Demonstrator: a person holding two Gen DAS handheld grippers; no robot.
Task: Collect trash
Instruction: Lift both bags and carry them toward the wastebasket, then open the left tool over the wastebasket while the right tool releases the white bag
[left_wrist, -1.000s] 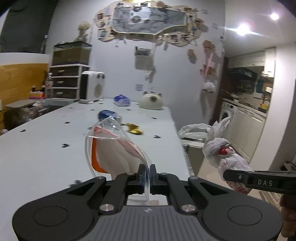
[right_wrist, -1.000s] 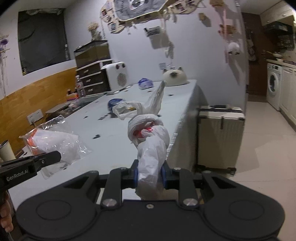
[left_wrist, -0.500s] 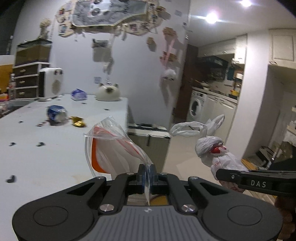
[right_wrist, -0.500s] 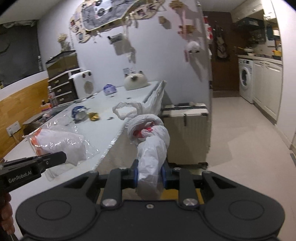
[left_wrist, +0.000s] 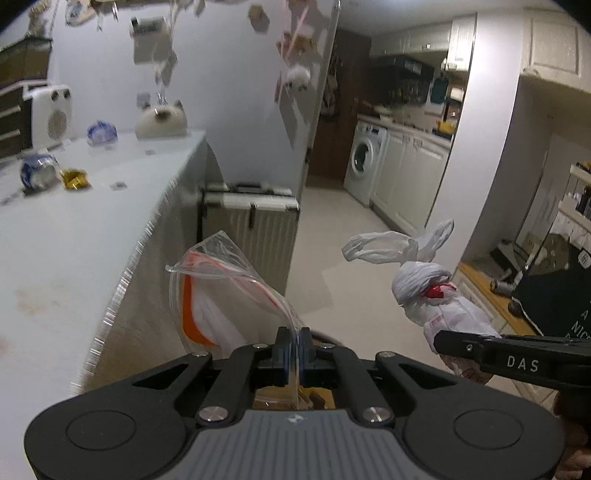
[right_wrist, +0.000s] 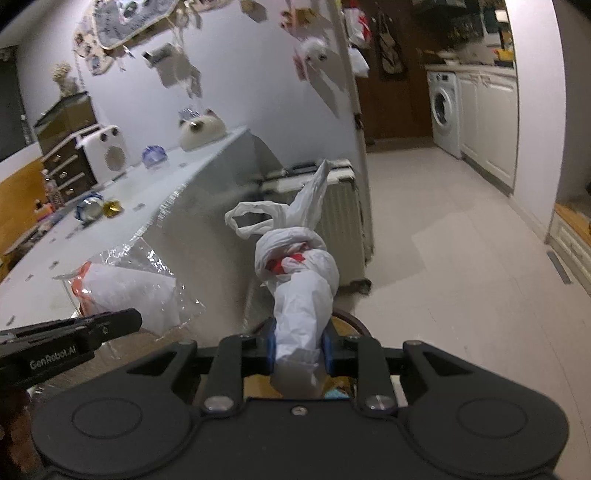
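Note:
My left gripper (left_wrist: 290, 341) is shut on a clear plastic wrapper with orange and white inside (left_wrist: 218, 291), held in the air past the table edge. The wrapper also shows in the right wrist view (right_wrist: 125, 288). My right gripper (right_wrist: 297, 347) is shut on a knotted white plastic trash bag with red print (right_wrist: 299, 280); the bag also shows in the left wrist view (left_wrist: 428, 291), to the right of the wrapper. A round brown rim of a bin (right_wrist: 351, 319) shows just below both grippers, mostly hidden.
The white table (left_wrist: 55, 240) lies to the left, with a crushed blue can (left_wrist: 37, 173), a gold wrapper (left_wrist: 74, 179), a blue-white item (left_wrist: 101, 131) and a cat figure (left_wrist: 160, 120). A ribbed suitcase (left_wrist: 255, 225) stands beside the table. Kitchen cabinets and a washing machine (left_wrist: 364, 162) are at the back.
Both grippers have swung right, off the table, carrying the wrapper and the bag; the floor, the suitcase and a bin rim have come into view below them.

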